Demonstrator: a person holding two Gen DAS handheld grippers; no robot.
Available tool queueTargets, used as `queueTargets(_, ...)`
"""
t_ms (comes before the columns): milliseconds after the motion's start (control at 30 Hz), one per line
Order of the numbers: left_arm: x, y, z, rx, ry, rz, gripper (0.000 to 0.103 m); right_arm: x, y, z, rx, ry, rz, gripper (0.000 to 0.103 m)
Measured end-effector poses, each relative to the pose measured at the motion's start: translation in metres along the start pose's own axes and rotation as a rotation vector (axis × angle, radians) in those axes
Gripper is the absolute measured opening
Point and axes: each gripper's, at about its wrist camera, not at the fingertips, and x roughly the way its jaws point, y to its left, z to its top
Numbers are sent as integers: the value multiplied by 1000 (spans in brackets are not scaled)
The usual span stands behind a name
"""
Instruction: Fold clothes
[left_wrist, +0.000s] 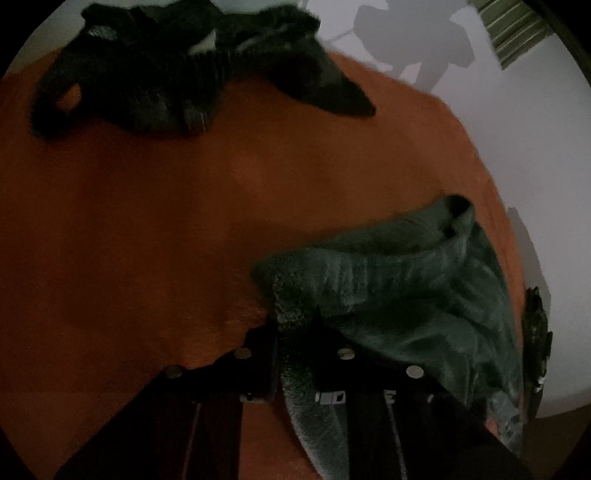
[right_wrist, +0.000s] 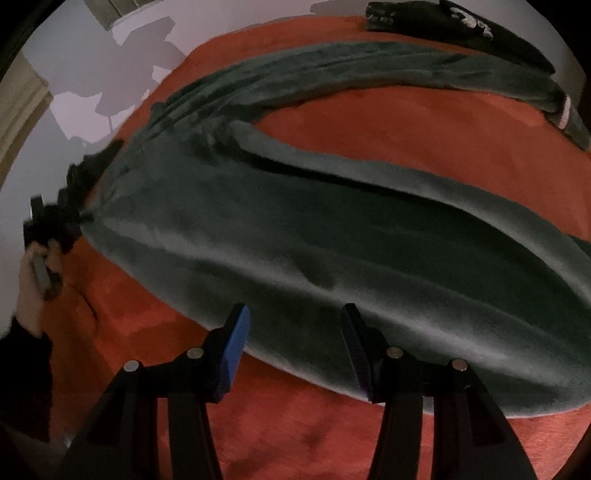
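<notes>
While the left gripper (left_wrist: 295, 332) clamps a bunched edge of the dark green fleece garment (left_wrist: 399, 280), its two black fingers (left_wrist: 255, 354) are drawn together on the fabric, which passes between them and hangs below.

1. Surface. An orange-red cloth (left_wrist: 155, 229) covers the work surface. A pale floor (left_wrist: 524, 122) borders it at the far and right edges of the left wrist view.
2. Task item. In the right wrist view the dark green fleece garment (right_wrist: 295, 236) lies spread across the orange-red cloth (right_wrist: 295, 435). Two long sections fork apart from a gathered end at the left; the upper section ends in a cuff with a pale band (right_wrist: 567, 110).
3. Left side of the garment. The gathered end meets the left gripper (right_wrist: 70, 221), with a hand (right_wrist: 31, 291) holding it.
4. Right gripper (right_wrist: 295, 343). Its jaws stand wide apart. The blue pads (right_wrist: 236, 347) face each other over the near edge of the garment. Nothing is held between them.
5. Other clothing. A crumpled black garment (left_wrist: 177, 66) lies at the far side of the cloth, well apart from the green one. A flat black garment with pale markings (right_wrist: 472, 26) lies at the far right edge in the right wrist view.
</notes>
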Motion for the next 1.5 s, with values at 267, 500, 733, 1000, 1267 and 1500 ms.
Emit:
queueTargets(267,7,10,0,10,45,-19,18,14,44,65,-62,83,39,50)
queueTargets(500,-4,19,-2,43,54,-41,30,41,91,149,3,92,83,50)
queueTargets(733,1,26,-1,38,79,-58,33,100,153,209,-112,39,93,50)
queueTargets(1000,7,22,-1,42,96,-66,34,168,205,233,-148,167,107,50)
queueTargets(1267,7,27,0,41,99,-79,35,196,225,242,-77,188,145,50)
queueTargets(1500,9,31,1,15,117,-106,37,229,224,220,-112,256,82,51)
